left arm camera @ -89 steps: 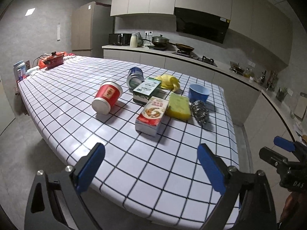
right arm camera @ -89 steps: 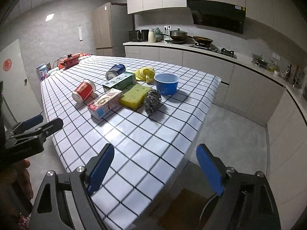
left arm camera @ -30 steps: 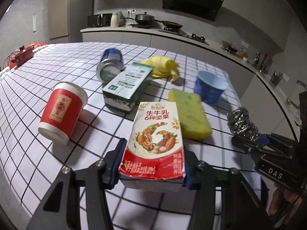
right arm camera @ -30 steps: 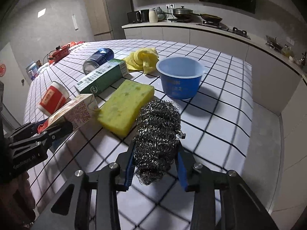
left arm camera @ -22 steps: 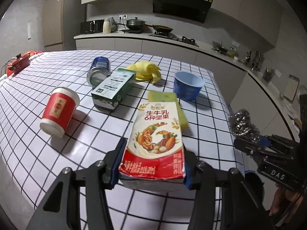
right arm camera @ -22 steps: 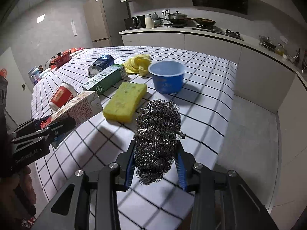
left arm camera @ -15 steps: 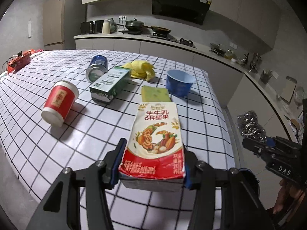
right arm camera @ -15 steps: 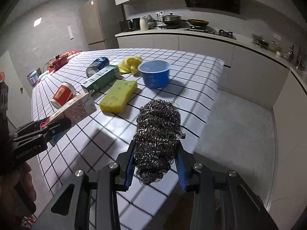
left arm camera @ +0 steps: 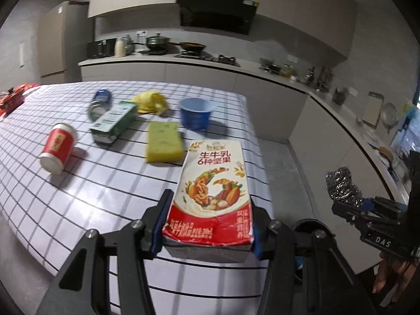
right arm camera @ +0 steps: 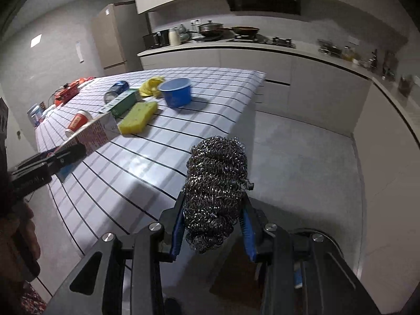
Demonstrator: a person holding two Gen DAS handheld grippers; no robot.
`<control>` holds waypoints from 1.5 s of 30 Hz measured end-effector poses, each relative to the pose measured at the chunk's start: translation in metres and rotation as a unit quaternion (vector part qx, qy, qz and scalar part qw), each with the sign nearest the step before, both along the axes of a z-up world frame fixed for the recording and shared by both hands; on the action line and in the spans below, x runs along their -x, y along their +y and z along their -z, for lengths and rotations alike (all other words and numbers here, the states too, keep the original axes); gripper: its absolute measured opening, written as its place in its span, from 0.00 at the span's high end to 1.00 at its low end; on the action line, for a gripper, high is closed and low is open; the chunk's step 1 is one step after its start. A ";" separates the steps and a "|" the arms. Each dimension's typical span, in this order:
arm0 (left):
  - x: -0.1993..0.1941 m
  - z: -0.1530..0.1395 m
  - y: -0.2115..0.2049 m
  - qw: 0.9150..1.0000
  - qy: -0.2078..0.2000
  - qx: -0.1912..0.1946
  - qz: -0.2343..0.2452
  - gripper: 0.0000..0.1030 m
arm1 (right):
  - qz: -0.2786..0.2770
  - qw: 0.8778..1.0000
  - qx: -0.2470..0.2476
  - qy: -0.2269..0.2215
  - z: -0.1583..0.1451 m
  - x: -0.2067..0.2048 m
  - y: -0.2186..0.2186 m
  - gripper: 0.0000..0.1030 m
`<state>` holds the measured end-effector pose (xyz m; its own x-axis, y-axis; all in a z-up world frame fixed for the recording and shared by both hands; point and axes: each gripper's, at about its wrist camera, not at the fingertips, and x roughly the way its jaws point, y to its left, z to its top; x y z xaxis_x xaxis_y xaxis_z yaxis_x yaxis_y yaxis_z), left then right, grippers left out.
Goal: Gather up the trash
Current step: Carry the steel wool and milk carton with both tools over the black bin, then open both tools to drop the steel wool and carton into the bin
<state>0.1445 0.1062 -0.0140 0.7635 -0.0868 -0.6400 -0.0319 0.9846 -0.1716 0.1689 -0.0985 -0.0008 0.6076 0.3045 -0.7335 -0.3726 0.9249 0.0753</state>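
1. Kitchen cabinets, a range hood and a long worktop with pots fill the background; in front stands the table (left arm camera: 78, 204), covered in a white cloth with a black grid.
2. Milk carton (left arm camera: 210, 197) – red and white, printed with nuts – is clamped by its lower end between the jaws of the left gripper (left arm camera: 207, 232), lifted clear above the near edge of the table.
3. Steel wool scrubber (right arm camera: 215, 194) is pinched between the blue-padded jaws of the right gripper (right arm camera: 212, 232), held out over the grey floor (right arm camera: 302, 162) just past the table's corner.
4. Seen from the left wrist, the scrubber (left arm camera: 341, 186) and its gripper (left arm camera: 349, 206) sit off to the right, well apart from the carton; part of a hand (left arm camera: 391, 275) shows beneath.
5. On the table lie a yellow sponge (left arm camera: 162, 141), a green carton (left arm camera: 113, 123) on its side, a red paper cup (left arm camera: 57, 147) tipped over and a blue can (left arm camera: 99, 102) lying down.
6. Beyond the sponge stands a blue bowl (left arm camera: 195, 115), upright, with a crumpled yellow cloth (left arm camera: 152, 102) to its left – both near the far edge.
7. A red appliance (right arm camera: 67, 93) rests at the table's far left end.
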 end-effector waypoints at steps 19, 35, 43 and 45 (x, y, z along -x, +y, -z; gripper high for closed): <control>0.009 0.019 -0.154 0.986 0.031 0.001 0.166 0.50 | 0.120 0.993 0.013 0.016 0.011 0.075 -0.158 0.61; 0.013 0.088 -0.237 0.973 0.119 -0.003 0.199 0.50 | 0.088 0.992 0.025 0.084 0.080 0.080 -0.213 0.61; -0.016 0.147 -0.273 0.966 0.187 -0.012 0.180 0.50 | 0.026 0.989 0.055 0.132 0.145 0.045 -0.224 0.61; -0.023 0.158 -0.281 0.963 0.204 -0.014 0.178 0.50 | 0.002 0.988 0.066 0.141 0.160 0.035 -0.225 0.61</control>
